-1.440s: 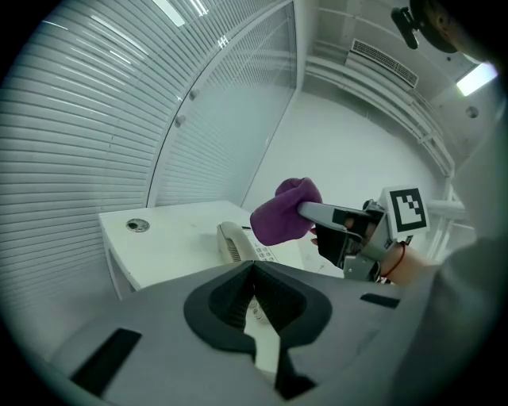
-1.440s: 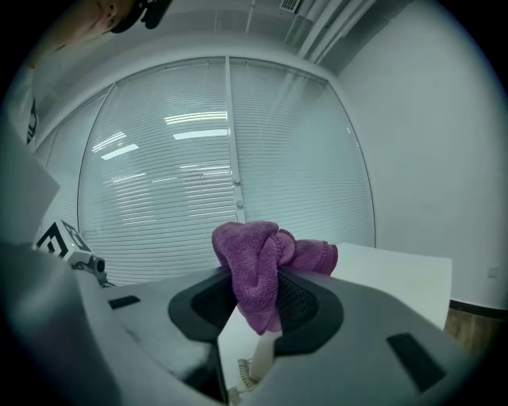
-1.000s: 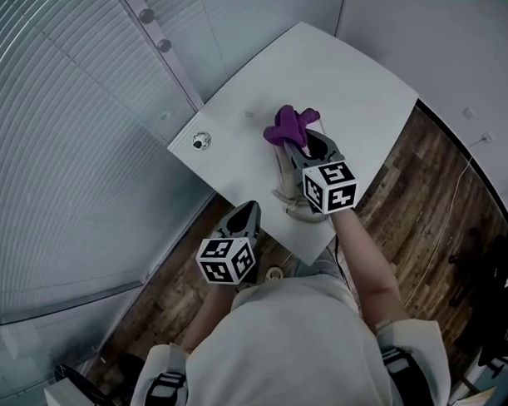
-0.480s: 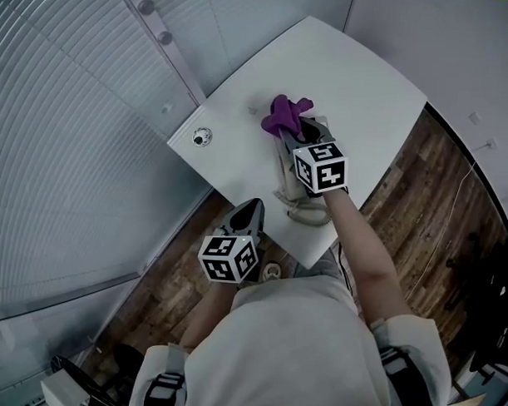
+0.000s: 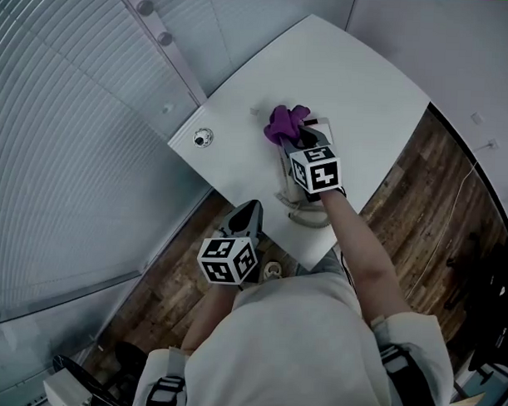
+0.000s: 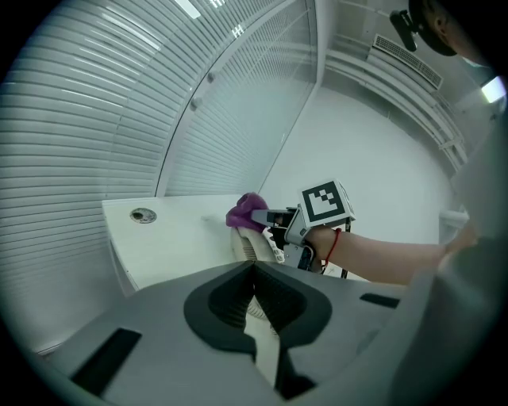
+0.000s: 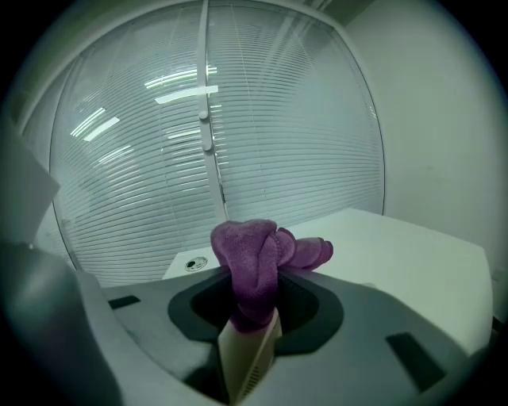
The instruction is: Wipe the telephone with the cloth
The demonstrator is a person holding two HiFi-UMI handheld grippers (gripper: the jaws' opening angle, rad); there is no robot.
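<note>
A purple cloth (image 5: 284, 122) is clamped, bunched, between the jaws of the right gripper (image 5: 303, 140) and is laid against the far end of the beige telephone (image 5: 299, 206). The telephone lies on the white table (image 5: 358, 85), near the edge closest to the person. In the right gripper view the cloth is seen folded over the jaw tips, with the telephone's slotted body directly beneath. The left gripper (image 5: 251, 208) is held off the table at 7 o'clock from the telephone (over the wooden floor (image 5: 421, 195)), its jaws closed together on nothing. A round grommet (image 5: 201, 138) is set into the table at 9 o'clock from the cloth, well apart. Blinds (image 5: 64, 150) are hung along the 9 o'clock side.
</note>
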